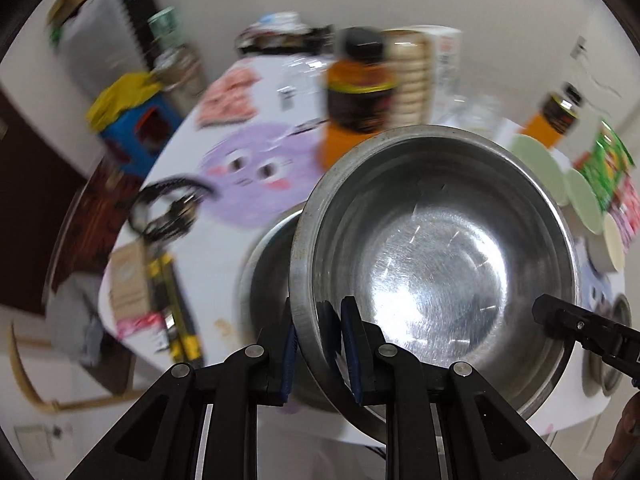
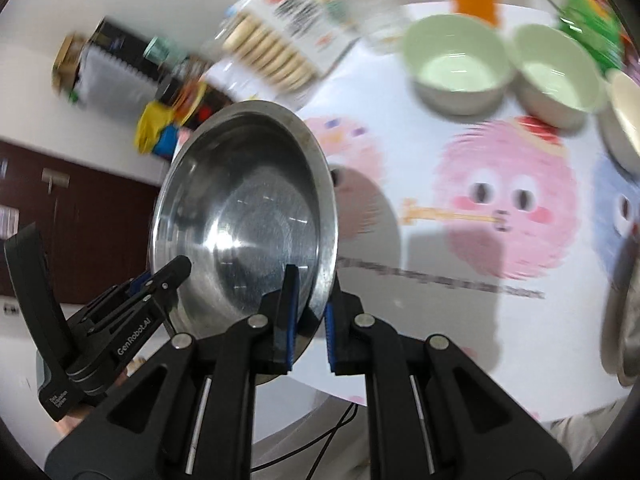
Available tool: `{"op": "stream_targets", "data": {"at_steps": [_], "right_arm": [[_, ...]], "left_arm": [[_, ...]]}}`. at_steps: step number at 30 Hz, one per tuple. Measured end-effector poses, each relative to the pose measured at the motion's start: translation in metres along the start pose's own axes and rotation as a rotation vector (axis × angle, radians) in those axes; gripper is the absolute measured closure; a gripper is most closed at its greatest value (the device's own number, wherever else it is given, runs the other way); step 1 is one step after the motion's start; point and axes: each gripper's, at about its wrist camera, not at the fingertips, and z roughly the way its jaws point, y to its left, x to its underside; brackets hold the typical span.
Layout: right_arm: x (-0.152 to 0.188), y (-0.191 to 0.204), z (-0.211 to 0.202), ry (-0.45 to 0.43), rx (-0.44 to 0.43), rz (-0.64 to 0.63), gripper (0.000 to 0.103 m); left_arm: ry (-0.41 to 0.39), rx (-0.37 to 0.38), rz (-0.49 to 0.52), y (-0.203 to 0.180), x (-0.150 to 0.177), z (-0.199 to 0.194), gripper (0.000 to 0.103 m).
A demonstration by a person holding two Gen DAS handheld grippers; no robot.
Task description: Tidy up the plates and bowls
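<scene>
Both grippers' fingers (image 1: 352, 344) clamp an empty steel bowl (image 1: 440, 248).

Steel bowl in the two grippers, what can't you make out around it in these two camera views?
- Left wrist view: the steel bowl covers most of a second metal bowl beneath it.
- Left wrist view: motion blur makes the brown jar's label unreadable.
- Right wrist view: the cream bowl is cut off by the right edge.
- Right wrist view: blur smears the cracker box print.

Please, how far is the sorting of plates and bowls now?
Nothing looks stacked yet. In hand: both tongs, left and right, clamp the rim of one steel bowl, lifted off the table. Left: two green bowls and a cream bowl stand separate.
</scene>
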Motion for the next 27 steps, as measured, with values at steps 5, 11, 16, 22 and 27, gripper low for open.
{"op": "stream_targets", "data": {"at_steps": [5,11,16,22,27], "right_arm": [[0.001,0.029,0.036,0.068,-0.001,-0.066,0.089],[0.0,0.034,0.059,0.101,0.024,-0.065,0.089],[0.002,0.033,0.067,0.108,0.037,-0.056,0.089],[0.003,0.033,0.077,0.119,0.052,-0.058,0.089],[0.003,0.034,0.086,0.136,0.069,-0.066,0.089]], "left_arm": [[0.028,-0.016,-0.06,0.034,0.01,0.016,0.083],[0.049,-0.006,-0.048,0.04,0.013,0.031,0.082],[0.06,-0.008,-0.044,0.039,0.014,0.041,0.082],[0.078,-0.017,-0.056,0.041,0.016,0.05,0.082],[0.092,-0.031,-0.055,0.043,0.017,0.055,0.082]]}}
